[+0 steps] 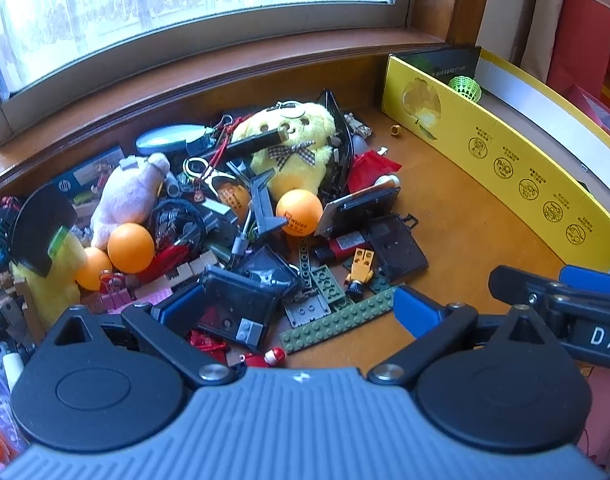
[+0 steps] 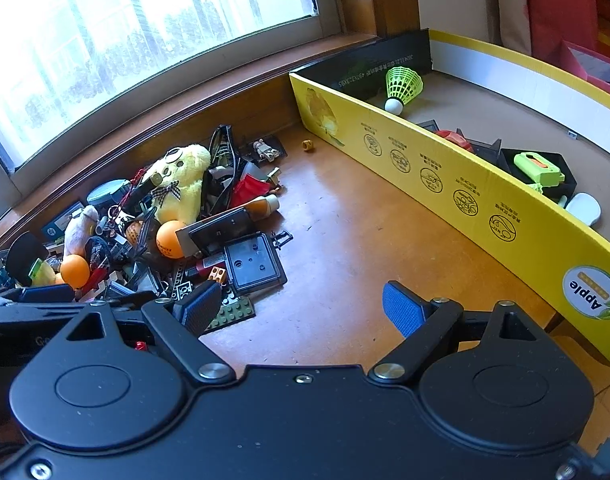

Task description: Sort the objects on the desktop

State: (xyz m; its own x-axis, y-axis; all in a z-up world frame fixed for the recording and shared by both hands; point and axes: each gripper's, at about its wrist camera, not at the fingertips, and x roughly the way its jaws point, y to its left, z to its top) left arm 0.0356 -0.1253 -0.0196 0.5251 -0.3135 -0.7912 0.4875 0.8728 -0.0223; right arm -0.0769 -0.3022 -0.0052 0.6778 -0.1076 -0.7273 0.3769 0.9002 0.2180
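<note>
A heap of small objects lies on the wooden desk [image 2: 345,220]. It holds a yellow plush [image 1: 293,148], a pink plush [image 1: 129,192], orange balls [image 1: 299,212], a black case [image 1: 233,304] and a green brick plate [image 1: 337,322]. My left gripper [image 1: 297,312] hovers open above the case and the plate, gripping nothing. My right gripper [image 2: 301,308] stands open over bare desk to the right of the heap, nothing between its blue pads [image 2: 403,308]. A yellow cardboard box [image 2: 445,184] stands at the right with a green shuttlecock [image 2: 403,86] inside.
A window and its wooden sill [image 1: 225,60] run behind the heap. A small yellow ring [image 2: 308,145] lies alone near the box corner. The box also contains a green device [image 2: 539,168] and a white object [image 2: 584,208]. Bare wood lies between the heap and the box.
</note>
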